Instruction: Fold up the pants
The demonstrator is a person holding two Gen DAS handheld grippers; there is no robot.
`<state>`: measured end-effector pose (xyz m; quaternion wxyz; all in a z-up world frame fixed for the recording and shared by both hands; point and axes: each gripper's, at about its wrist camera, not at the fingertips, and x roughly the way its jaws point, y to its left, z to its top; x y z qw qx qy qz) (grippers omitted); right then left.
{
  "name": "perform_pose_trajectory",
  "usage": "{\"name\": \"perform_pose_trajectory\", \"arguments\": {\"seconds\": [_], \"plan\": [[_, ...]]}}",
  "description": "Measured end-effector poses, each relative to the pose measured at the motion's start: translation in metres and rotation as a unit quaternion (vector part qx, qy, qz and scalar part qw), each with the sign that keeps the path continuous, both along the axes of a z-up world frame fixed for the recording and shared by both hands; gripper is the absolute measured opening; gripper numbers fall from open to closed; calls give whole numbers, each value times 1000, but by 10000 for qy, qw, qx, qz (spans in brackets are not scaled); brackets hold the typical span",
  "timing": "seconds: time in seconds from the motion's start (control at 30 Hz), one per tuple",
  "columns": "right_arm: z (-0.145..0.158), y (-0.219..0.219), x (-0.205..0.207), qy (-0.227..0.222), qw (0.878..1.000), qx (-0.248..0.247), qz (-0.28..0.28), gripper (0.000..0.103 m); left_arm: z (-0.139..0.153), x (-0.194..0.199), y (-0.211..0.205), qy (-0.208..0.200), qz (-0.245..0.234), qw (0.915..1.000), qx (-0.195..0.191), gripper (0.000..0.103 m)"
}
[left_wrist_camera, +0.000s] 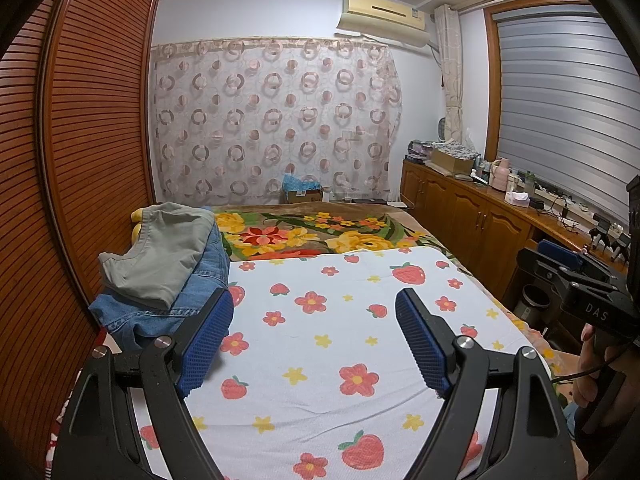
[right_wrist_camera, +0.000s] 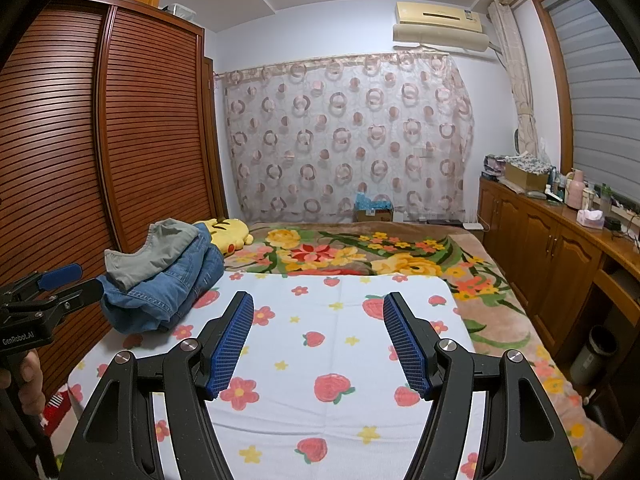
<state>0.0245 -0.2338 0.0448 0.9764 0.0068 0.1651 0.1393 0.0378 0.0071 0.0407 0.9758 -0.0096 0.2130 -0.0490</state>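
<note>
A pile of pants lies at the bed's left side: grey-green pants [left_wrist_camera: 164, 252] on top of blue jeans [left_wrist_camera: 160, 316]. The same grey-green pants [right_wrist_camera: 152, 254] and jeans [right_wrist_camera: 168, 292] show in the right wrist view. My left gripper [left_wrist_camera: 316, 320] is open and empty above the strawberry-print sheet [left_wrist_camera: 320, 360], just right of the pile. My right gripper [right_wrist_camera: 318, 322] is open and empty above the sheet [right_wrist_camera: 320, 380]. The right gripper also shows at the left wrist view's right edge [left_wrist_camera: 560, 264], the left gripper at the right wrist view's left edge [right_wrist_camera: 60, 284].
A floral blanket [left_wrist_camera: 312, 236] covers the far bed. A yellow plush toy [right_wrist_camera: 226, 234] lies behind the pile. A slatted wooden wardrobe [right_wrist_camera: 120, 140] stands left. A wooden cabinet [right_wrist_camera: 560, 240] with clutter runs along the right. A bin [right_wrist_camera: 592, 354] stands beside the bed.
</note>
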Motion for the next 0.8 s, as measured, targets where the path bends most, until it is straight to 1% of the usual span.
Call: {"name": "perform_pose_trajectory", "arguments": {"seconds": [0.8], "plan": [[0,-1,0,0,10000,-6,0,69,-2,-1,0,-5,4,10000,-6,84]]}}
